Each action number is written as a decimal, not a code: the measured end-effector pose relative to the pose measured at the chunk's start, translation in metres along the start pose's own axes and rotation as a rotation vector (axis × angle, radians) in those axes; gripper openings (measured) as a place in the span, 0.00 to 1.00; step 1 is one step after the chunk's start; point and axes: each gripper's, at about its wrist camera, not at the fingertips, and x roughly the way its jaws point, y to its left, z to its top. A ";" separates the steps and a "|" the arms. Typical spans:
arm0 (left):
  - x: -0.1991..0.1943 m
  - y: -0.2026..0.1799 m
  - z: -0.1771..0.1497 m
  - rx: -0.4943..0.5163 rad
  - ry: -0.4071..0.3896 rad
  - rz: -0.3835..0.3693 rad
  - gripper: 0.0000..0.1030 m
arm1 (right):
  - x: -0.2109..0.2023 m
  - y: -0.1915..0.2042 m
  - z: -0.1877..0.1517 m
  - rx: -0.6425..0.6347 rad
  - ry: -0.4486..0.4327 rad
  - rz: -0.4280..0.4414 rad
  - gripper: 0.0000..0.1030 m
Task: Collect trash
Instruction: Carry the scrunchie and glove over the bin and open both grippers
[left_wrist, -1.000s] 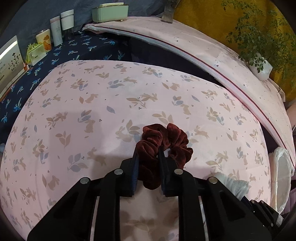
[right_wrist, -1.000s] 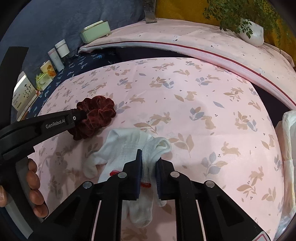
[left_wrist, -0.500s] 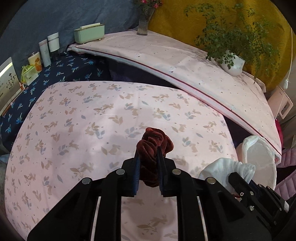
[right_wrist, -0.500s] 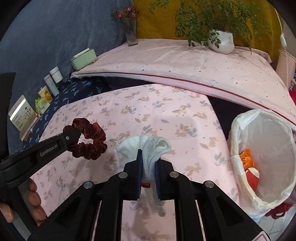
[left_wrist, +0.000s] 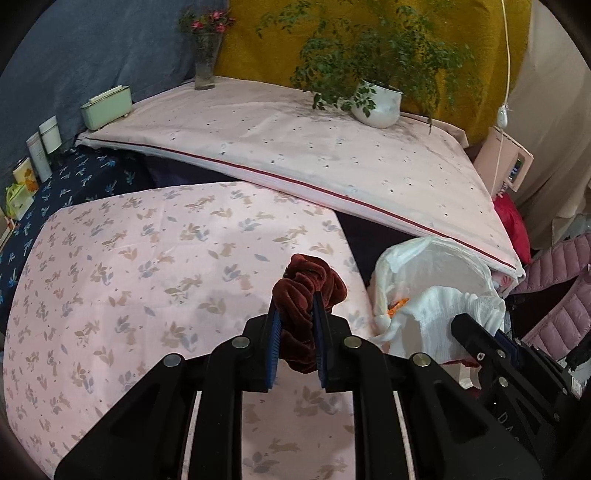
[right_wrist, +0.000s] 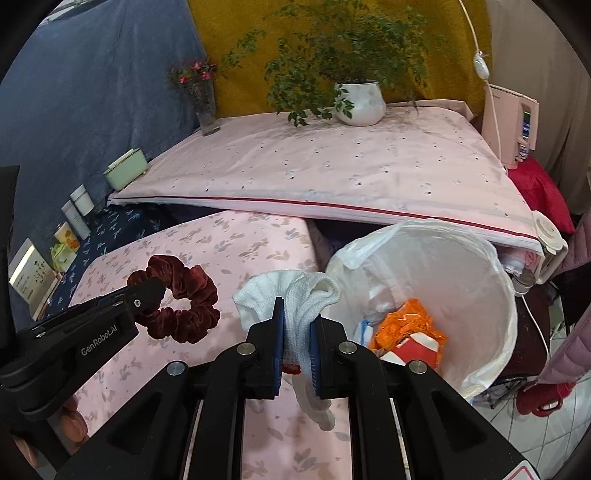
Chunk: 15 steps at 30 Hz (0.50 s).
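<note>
left gripper (left_wrist: 296, 334) jaws clamp dark red velvet scrunchie (left_wrist: 306, 291), right gripper (right_wrist: 296, 334) jaws clamp white knit glove (right_wrist: 295, 295); each should clear white-lined round bin (right_wrist: 495, 269) rim at lower right before release.

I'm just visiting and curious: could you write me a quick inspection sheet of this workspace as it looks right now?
Surface: pink rabbit-print cloth, bare.
Job's things: dark red scrunchie and white glove, both held in the air; white-lined trash bin holds orange wrapper.
Clutter: nothing seen on the cloth.
Grippers: left gripper shut on the scrunchie; right gripper shut on the glove.
Cables: white cord with switch hangs at right.
Surroundings: potted plant, flower vase, green box.
</note>
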 end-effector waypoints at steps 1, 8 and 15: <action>0.000 -0.009 0.000 0.012 0.001 -0.007 0.15 | -0.003 -0.007 0.000 0.009 -0.004 -0.007 0.11; 0.003 -0.056 -0.002 0.066 0.013 -0.048 0.15 | -0.015 -0.049 0.003 0.050 -0.025 -0.047 0.11; 0.014 -0.094 0.000 0.107 0.036 -0.108 0.15 | -0.020 -0.082 0.006 0.079 -0.035 -0.081 0.11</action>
